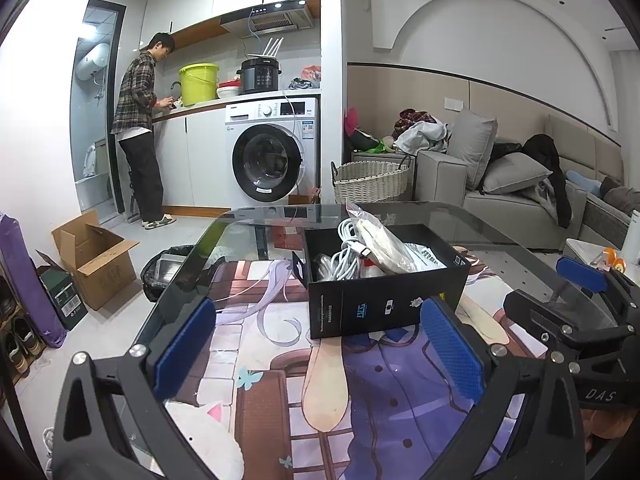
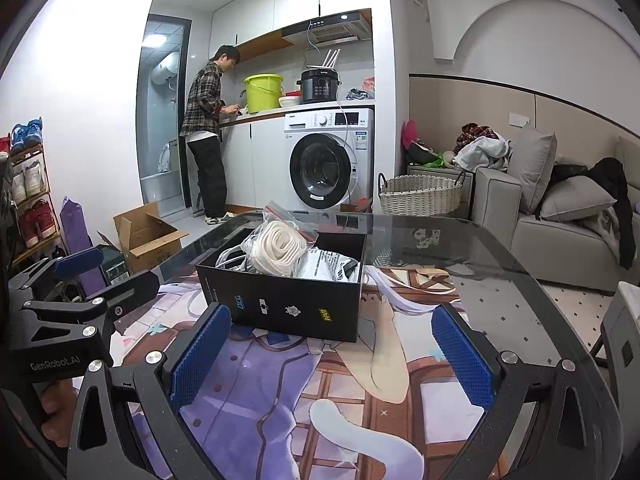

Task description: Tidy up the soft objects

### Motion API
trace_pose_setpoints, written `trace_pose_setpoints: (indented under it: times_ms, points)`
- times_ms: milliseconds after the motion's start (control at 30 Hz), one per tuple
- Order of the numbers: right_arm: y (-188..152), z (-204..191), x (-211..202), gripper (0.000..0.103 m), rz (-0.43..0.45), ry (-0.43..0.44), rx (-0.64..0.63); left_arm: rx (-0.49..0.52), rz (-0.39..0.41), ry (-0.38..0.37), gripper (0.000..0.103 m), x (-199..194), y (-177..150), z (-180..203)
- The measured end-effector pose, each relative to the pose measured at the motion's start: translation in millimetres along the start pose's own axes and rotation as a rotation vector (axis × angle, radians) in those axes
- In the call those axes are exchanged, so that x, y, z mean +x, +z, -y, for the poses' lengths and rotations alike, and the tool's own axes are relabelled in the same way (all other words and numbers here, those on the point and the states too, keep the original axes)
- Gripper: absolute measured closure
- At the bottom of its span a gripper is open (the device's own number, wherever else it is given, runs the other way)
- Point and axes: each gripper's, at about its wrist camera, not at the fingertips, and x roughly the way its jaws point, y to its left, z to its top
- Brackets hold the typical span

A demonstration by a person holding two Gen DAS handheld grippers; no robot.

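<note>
My glass table (image 1: 500,220) carries a glossy printed mat (image 1: 280,360); beyond stand a washing machine (image 1: 272,152) and woven basket (image 1: 370,180). The black cardboard box (image 1: 384,300) of coiled white cables (image 1: 344,258) sits centred. My left gripper (image 1: 316,354) and right gripper (image 2: 332,354) hover released, jaws wide, holding nothing.

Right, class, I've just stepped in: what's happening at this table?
A person holds two grippers over a glass table covered by an illustrated mat. Both the left gripper and right gripper are open and empty, facing a black box holding white cables and a bagged cord coil. Nothing is grasped yet.
</note>
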Motion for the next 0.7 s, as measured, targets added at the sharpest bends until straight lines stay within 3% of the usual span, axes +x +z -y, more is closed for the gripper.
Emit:
trace_pose_setpoints:
  times_ms: [700]
  points:
    - [3.6,0.6,-6.5,0.001,0.029,-0.003,-0.007,-0.019,0.023,0.010,0.000,-5.3,4.4,0.3]
